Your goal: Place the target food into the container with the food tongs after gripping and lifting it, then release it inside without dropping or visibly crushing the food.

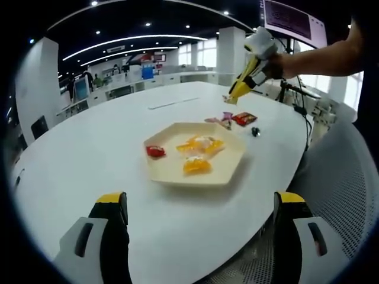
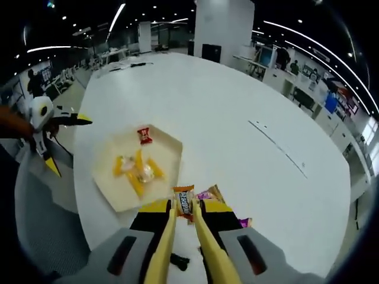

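Note:
A cream hexagonal tray (image 1: 172,171) (image 2: 112,189) lies on the white table. It holds a red packet (image 1: 155,151) (image 2: 144,136) and several yellow-orange packets (image 1: 200,145) (image 2: 137,170). My right gripper (image 2: 188,216) (image 1: 259,54) is shut on yellow food tongs (image 2: 165,239) (image 1: 240,89). The tongs' tips pinch an orange-brown snack packet (image 2: 184,202), held in the air just off the tray's edge. My left gripper (image 1: 201,210) (image 2: 68,144) hovers at the table's near edge, jaws wide apart and holding nothing.
Loose on the table beyond the tray are a red packet (image 1: 244,118), pink packets (image 1: 225,118) (image 2: 205,194) and a small black object (image 1: 255,131) (image 2: 179,259). A person's arm (image 1: 323,56) holds the right gripper. A mesh chair (image 1: 340,177) stands beside the table.

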### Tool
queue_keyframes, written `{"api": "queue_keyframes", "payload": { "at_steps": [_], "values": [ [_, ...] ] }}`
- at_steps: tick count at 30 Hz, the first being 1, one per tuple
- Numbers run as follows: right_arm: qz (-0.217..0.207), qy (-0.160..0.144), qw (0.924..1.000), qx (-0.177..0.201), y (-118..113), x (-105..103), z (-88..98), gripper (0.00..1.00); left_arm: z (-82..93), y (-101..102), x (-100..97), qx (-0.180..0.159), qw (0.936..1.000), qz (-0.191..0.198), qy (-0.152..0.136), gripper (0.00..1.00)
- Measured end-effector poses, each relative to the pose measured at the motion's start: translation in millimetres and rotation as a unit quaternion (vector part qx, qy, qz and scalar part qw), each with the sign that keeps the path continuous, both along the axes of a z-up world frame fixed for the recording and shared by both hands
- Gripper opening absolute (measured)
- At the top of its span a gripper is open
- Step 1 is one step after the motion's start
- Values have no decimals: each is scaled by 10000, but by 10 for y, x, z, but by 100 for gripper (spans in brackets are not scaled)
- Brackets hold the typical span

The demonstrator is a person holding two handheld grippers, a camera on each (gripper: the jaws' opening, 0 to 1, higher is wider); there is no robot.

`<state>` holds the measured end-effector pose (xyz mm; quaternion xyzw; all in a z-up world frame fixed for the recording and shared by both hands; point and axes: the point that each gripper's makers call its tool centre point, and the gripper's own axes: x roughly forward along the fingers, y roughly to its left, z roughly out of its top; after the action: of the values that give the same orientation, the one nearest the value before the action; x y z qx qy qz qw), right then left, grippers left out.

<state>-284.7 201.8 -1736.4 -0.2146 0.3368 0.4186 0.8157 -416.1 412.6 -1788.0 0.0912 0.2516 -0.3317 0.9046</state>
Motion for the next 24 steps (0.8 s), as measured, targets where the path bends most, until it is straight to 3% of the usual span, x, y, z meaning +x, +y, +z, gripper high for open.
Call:
{"api": "queue_keyframes", "payload": {
  "at_steps": [13,24],
  "values": [
    [710,-238,9970,176,704,-101,353,18,13,10,7,-24,10000,17,-37,99],
    [1219,-140,9923,192,1159,-241,403,18,22,9,6,-24,10000,19,-52,99]
  ]
}}
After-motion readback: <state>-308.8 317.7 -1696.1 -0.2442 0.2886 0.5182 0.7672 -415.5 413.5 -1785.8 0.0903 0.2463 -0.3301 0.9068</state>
